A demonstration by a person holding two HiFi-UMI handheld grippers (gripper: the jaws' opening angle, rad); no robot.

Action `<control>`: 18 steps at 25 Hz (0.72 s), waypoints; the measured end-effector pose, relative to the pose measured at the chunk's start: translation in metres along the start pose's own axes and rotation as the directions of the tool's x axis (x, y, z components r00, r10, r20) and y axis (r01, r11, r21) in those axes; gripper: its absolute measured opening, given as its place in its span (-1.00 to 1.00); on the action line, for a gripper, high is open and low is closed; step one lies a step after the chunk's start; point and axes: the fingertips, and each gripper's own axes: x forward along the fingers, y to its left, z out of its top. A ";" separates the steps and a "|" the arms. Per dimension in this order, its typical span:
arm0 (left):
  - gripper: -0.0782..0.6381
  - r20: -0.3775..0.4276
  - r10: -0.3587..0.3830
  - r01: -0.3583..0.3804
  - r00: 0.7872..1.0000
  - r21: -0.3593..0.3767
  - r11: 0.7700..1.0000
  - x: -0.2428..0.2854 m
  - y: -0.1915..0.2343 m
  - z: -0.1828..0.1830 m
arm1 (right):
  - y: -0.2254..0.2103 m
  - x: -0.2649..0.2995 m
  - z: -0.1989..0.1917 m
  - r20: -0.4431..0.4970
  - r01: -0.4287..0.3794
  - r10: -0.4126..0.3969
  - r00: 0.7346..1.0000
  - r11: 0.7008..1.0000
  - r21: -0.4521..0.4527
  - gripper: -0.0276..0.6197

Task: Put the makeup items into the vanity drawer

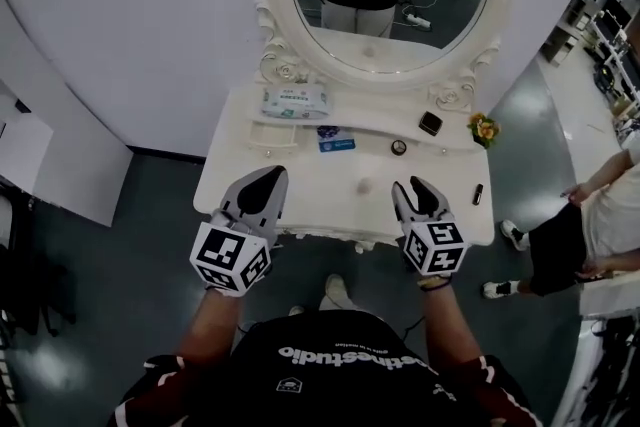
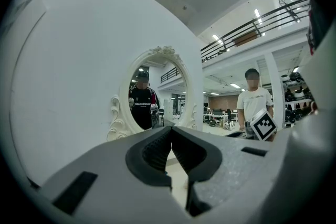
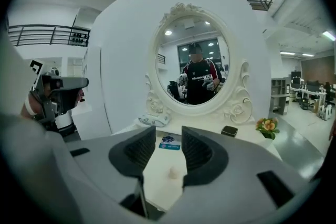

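Note:
A white vanity table stands under an oval mirror. On its top lie a blue packet, a black compact, a small round pot, a dark lipstick and a small white egg-shaped piece. My left gripper hovers over the front left edge, its jaws closed together with nothing in them. My right gripper hovers over the front right edge, open and empty. Through its gap I see the white piece and the blue packet.
A pack of wipes lies on the raised back shelf, and a small flower pot stands at the right end. A person stands on the grey floor to the right of the vanity. White walls close off the left side.

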 end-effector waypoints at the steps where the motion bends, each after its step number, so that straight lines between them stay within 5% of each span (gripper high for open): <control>1: -0.76 -0.003 0.003 -0.003 1.000 -0.001 1.000 0.001 0.000 -0.001 | 0.000 0.005 -0.006 -0.014 -0.008 0.008 1.000 1.000 0.000 -0.46; 18: -0.76 -0.061 0.084 -0.085 0.995 -0.005 0.996 0.020 0.004 -0.027 | -0.009 0.087 -0.114 -0.275 -0.130 0.113 0.955 0.991 -0.044 -0.45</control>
